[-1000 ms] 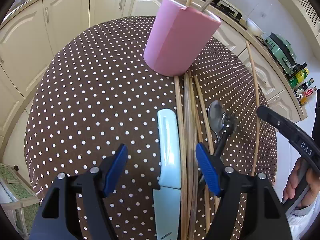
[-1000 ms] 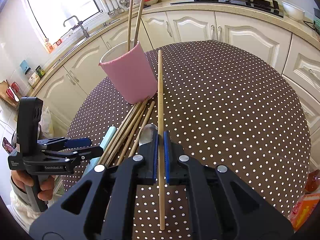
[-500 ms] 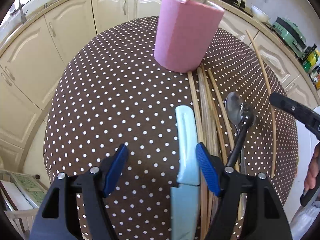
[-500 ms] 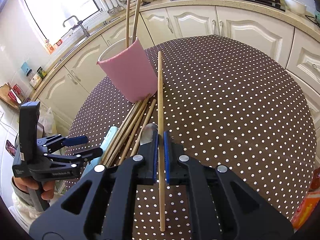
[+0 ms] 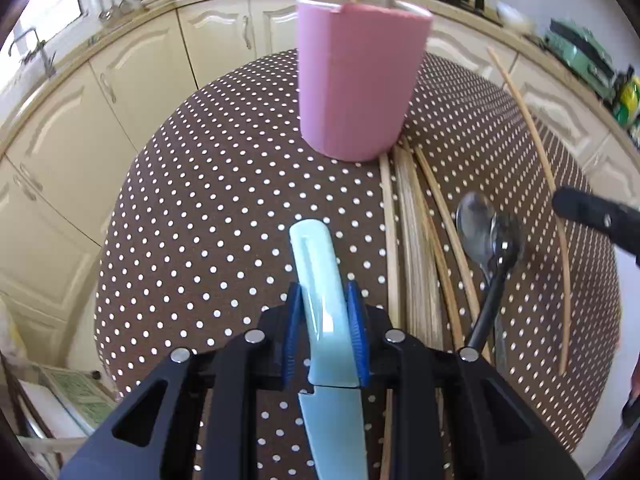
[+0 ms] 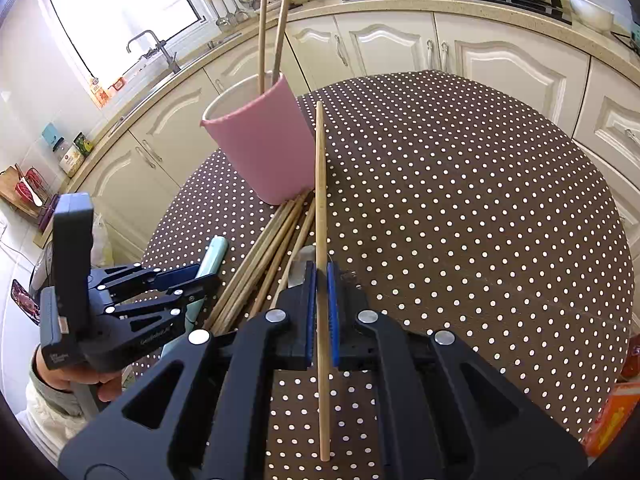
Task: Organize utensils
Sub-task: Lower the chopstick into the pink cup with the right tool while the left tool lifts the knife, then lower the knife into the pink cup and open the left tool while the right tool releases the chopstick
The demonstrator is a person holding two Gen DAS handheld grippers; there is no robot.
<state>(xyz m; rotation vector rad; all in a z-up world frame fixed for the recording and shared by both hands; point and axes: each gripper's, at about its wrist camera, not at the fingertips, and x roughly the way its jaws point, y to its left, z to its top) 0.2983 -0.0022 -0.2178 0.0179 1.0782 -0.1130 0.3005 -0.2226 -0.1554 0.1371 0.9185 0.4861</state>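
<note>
My left gripper is shut on the handle of a light blue knife, whose blade runs back under the gripper. A pink utensil holder stands ahead with two chopsticks in it. Several wooden chopsticks lie to the right of the knife, beside a metal spoon and a black-handled utensil. My right gripper is shut on one wooden chopstick, held above the table and pointing toward the holder. The left gripper shows at the left of the right wrist view.
The round table has a brown cloth with white dots. Cream kitchen cabinets curve around behind it. An orange packet lies at the table's right edge. A sink and tap stand under the window.
My left gripper has closed on the knife handle and shifted the knife left, away from the chopstick pile. The right gripper still holds its chopstick, nearly unmoved.
</note>
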